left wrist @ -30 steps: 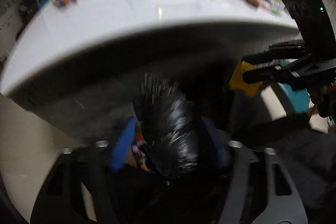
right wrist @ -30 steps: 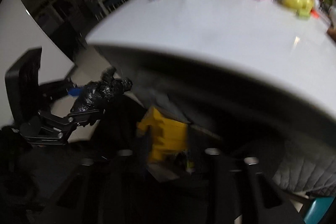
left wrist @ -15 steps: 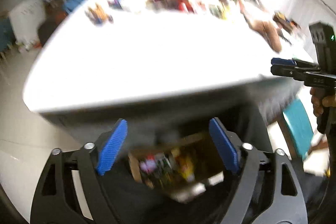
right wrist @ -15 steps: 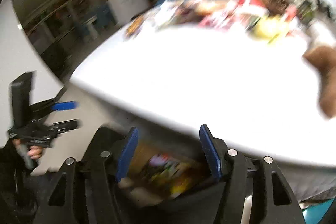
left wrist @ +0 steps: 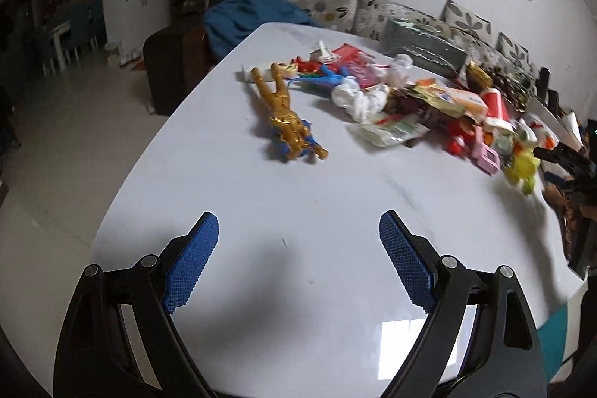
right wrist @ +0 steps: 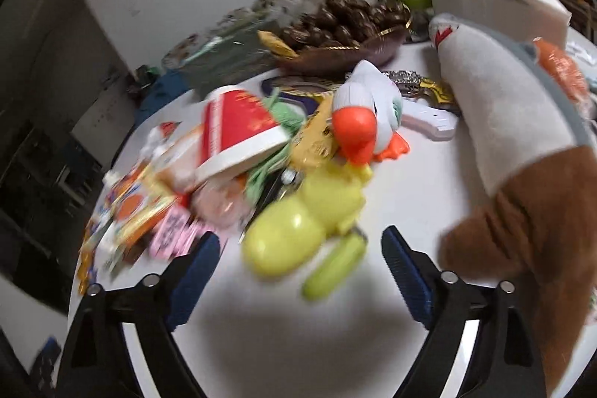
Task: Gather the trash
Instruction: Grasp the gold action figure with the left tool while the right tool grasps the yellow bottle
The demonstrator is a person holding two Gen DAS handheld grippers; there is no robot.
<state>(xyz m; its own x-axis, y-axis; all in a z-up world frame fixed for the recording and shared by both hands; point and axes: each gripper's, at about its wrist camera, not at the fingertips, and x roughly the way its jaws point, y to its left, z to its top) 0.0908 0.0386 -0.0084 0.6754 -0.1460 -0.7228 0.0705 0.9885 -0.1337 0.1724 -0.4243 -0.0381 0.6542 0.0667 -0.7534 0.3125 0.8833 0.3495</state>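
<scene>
My left gripper (left wrist: pixel 298 241) is open and empty above the near part of a white table (left wrist: pixel 306 196). Farther back lies a pile of wrappers, crumpled white paper (left wrist: pixel 358 97) and toys, with a gold figure (left wrist: pixel 285 114) at its left. My right gripper (right wrist: pixel 296 256) is open and empty just over a yellow-green plastic toy (right wrist: pixel 298 230). Beside it lie a red and white paper cup (right wrist: pixel 238 133), snack wrappers (right wrist: pixel 138 207) and a pink packet (right wrist: pixel 173 234). The right gripper also shows at the right edge of the left wrist view (left wrist: pixel 563 159).
A brown and grey plush toy (right wrist: pixel 522 174) fills the right of the right wrist view. A white duck toy with an orange beak (right wrist: pixel 365 122) and a bowl of brown sweets (right wrist: pixel 343 32) lie behind. A sofa (left wrist: pixel 373 10) runs along the wall.
Both grippers have risen from below the table edge to above the tabletop. The left has let go of a black bag and the right of a yellow item; both are now open and empty.
</scene>
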